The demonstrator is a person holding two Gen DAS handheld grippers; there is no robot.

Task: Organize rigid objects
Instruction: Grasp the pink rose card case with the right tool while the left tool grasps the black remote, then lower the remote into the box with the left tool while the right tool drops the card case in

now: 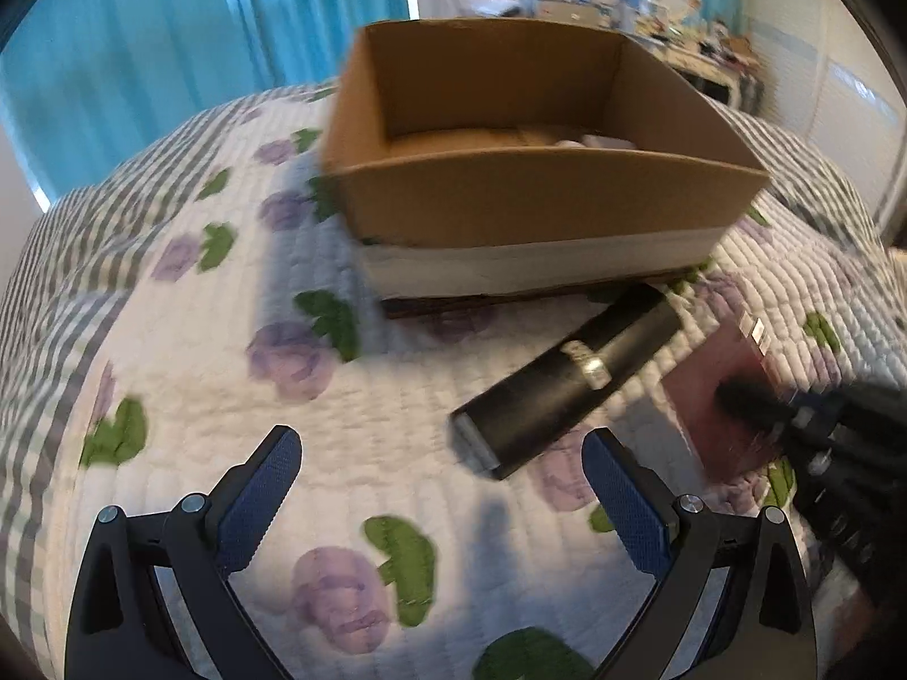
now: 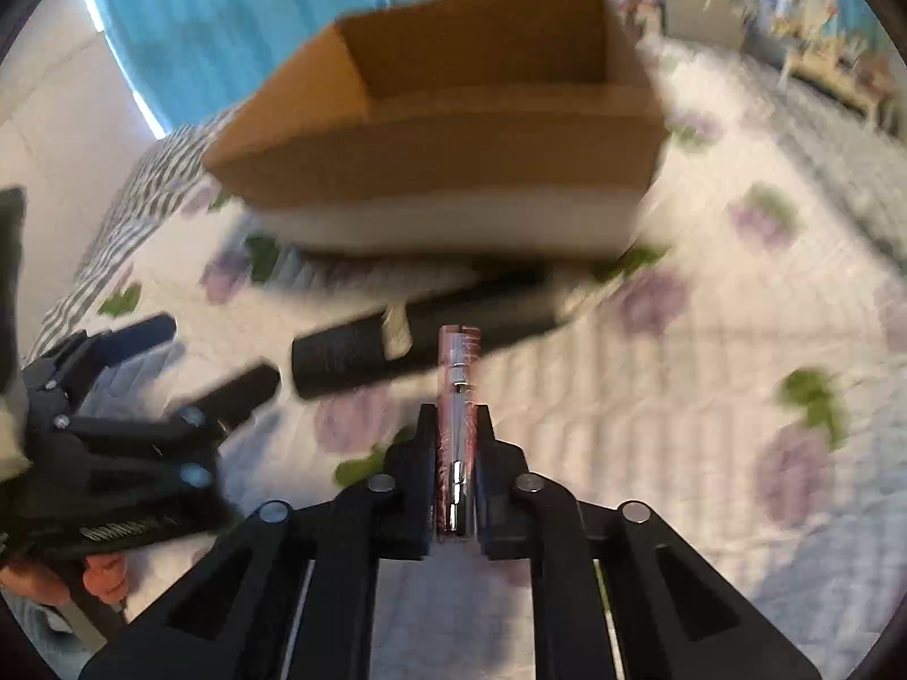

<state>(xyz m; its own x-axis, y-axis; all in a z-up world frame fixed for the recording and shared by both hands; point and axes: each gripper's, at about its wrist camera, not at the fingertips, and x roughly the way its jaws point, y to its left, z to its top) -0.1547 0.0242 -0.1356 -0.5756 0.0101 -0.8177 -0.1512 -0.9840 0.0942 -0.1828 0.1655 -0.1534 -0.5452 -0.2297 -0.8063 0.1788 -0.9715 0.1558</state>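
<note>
An open cardboard box (image 1: 544,198) with a white lower band stands on the flowered quilt (image 1: 227,368); it also shows in the right wrist view (image 2: 442,153). A long black box (image 1: 567,391) lies in front of it, also seen in the right wrist view (image 2: 408,340). My left gripper (image 1: 442,453) is open and empty, just left of the black box's near end; it shows at the left of the right wrist view (image 2: 215,357). My right gripper (image 2: 456,413) is shut on a thin dark red box (image 2: 456,385), held edge-on above the quilt; that box shows flat in the left wrist view (image 1: 731,391).
Pale items lie inside the cardboard box (image 1: 595,141). Blue curtains (image 1: 170,28) hang behind the bed. A cluttered table (image 1: 708,45) stands at the back right. The quilt (image 2: 708,368) stretches bare to the right of the right gripper.
</note>
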